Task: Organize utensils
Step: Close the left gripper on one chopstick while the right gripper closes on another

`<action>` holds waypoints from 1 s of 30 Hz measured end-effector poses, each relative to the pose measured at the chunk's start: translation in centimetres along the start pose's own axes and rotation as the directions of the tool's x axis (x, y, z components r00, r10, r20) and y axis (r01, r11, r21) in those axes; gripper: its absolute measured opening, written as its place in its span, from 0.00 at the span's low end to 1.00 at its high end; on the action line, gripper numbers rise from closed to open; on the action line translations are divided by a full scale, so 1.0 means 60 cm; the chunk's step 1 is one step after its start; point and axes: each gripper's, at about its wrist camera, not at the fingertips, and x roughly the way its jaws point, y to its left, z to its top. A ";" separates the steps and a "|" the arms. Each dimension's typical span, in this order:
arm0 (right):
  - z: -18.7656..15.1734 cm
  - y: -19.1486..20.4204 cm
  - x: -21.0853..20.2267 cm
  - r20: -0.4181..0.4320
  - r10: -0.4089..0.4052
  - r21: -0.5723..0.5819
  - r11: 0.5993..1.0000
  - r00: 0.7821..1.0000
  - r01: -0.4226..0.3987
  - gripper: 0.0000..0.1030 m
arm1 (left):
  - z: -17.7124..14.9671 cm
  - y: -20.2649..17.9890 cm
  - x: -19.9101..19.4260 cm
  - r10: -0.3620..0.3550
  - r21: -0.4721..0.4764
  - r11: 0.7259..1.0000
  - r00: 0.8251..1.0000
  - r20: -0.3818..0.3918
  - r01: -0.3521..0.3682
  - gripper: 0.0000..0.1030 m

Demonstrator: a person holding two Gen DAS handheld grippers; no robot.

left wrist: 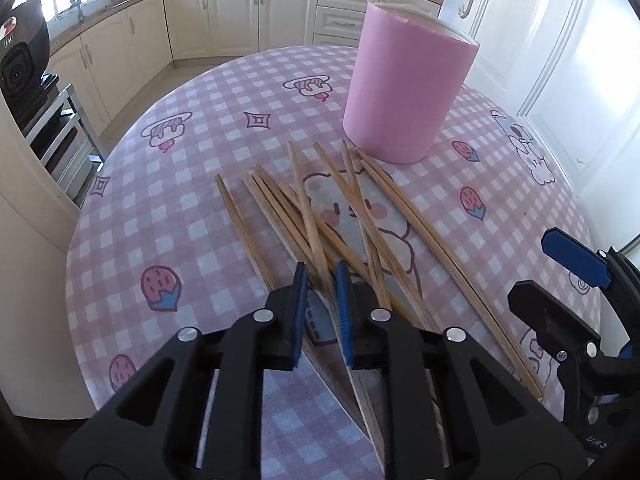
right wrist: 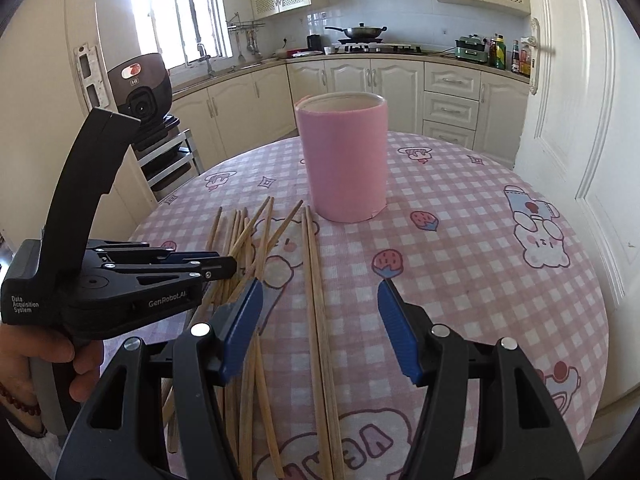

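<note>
Left wrist view first, reading from nine o'clock across to three: the checked pink surface carries a loose fan of wooden chopsticks spread from the middle down toward six o'clock, crossing one another. At six o'clock the left hand-held gripper has its blue pads drawn nearly together, and one chopstick from the heap runs straight into the narrow gap; the pads look clenched on its near end, though the tip of that stick is blurred. Toward one o'clock stands the pink cup, upright, its base just beyond the far tips of the sticks. At four o'clock the right hand-held gripper enters the view.

Right wrist view, again from nine o'clock: a hand holds the left tool low over the heap. At six o'clock the right hand-held gripper has its jaws released, standing wide and empty, straddling a pair of chopsticks that lie side by side pointing at the cup at twelve o'clock, its mouth open.

My judgement: the sorting is just starting, with a first stick being picked. Next that stick must be lifted clear of its crossed neighbours, tipped upright and dropped into the cup, while the right tool closes on the pair
</note>
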 end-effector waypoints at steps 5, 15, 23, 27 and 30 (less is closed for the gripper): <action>0.020 0.018 0.035 -0.064 0.071 -0.023 0.997 0.995 -0.073 0.48 | -0.011 0.023 -0.010 -0.060 -0.038 0.997 0.998 -0.002 0.059 0.05; 0.053 0.044 0.121 -0.246 0.133 -0.040 0.988 0.960 -0.147 0.23 | -0.034 0.060 -0.038 -0.077 -0.067 0.995 0.997 0.008 0.077 0.05; 0.068 0.039 0.132 -0.285 0.176 -0.013 0.982 0.942 -0.188 0.07 | -0.016 0.061 -0.025 -0.075 -0.045 0.996 0.997 -0.024 0.074 0.06; 0.070 0.033 0.126 -0.283 0.199 0.011 0.979 0.938 -0.205 0.06 | -0.003 0.056 -0.010 -0.045 -0.036 0.998 0.997 -0.059 0.043 0.06; 0.073 0.031 0.122 -0.277 0.204 0.016 0.978 0.939 -0.208 0.06 | 0.006 0.050 0.002 -0.051 -0.022 0.999 0.995 -0.086 0.049 0.06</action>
